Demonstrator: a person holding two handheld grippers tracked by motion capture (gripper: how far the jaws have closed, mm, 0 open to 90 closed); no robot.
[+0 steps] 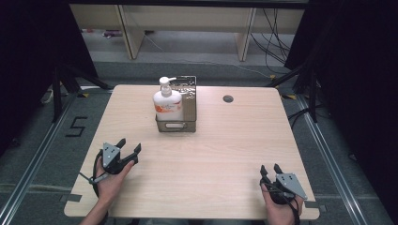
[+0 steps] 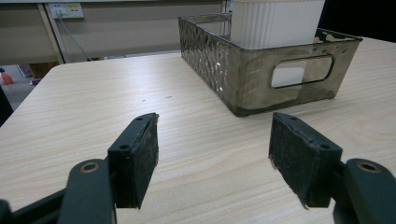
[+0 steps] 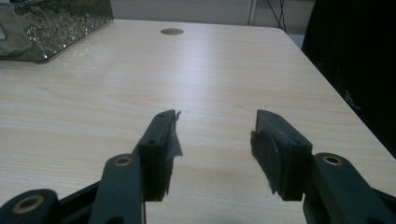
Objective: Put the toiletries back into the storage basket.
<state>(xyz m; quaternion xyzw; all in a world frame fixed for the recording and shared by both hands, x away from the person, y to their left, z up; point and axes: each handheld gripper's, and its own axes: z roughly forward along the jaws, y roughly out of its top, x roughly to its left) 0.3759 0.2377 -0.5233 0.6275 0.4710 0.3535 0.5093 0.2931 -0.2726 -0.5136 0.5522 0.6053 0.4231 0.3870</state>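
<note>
Both claws stood released and empty at inspection: the left gripper [image 1: 130, 146] lay near the table's [image 1: 225, 154] front left corner with its jaws spread and aimed toward the bin [image 1: 187, 110], and the right gripper [image 1: 270, 169] lay near the front right corner, jaws likewise apart with bare wood between them. In the left gripper view the pads [image 2: 140, 154] held nothing and the bin [image 2: 261, 74] stood ahead and to the right of them, well apart; in the right gripper view the pads [image 3: 163, 144] were also clear, with only a corner of the bin [image 3: 51, 28] at the upper left. That bin, a dark clear-walled box with a handle slot in its near end, sat at the table's far middle, and the bottle [image 1: 167, 104], a white pump dispenser with an orange label, stood upright inside it at the near left end, its pump head [image 1: 165, 81] rising above the rim. Judged from this, the work was at its opening stage, an approach not yet begun in earnest, with no contact made. The next move would call for the left gripper to travel forward and rise above the rim, then close on the bottle's neck or body without knocking the bin wall; the ribbed plastic looked likely to slip under a light grip. A small grommet [image 1: 228, 98] lay right of the bin, out of the way.
</note>
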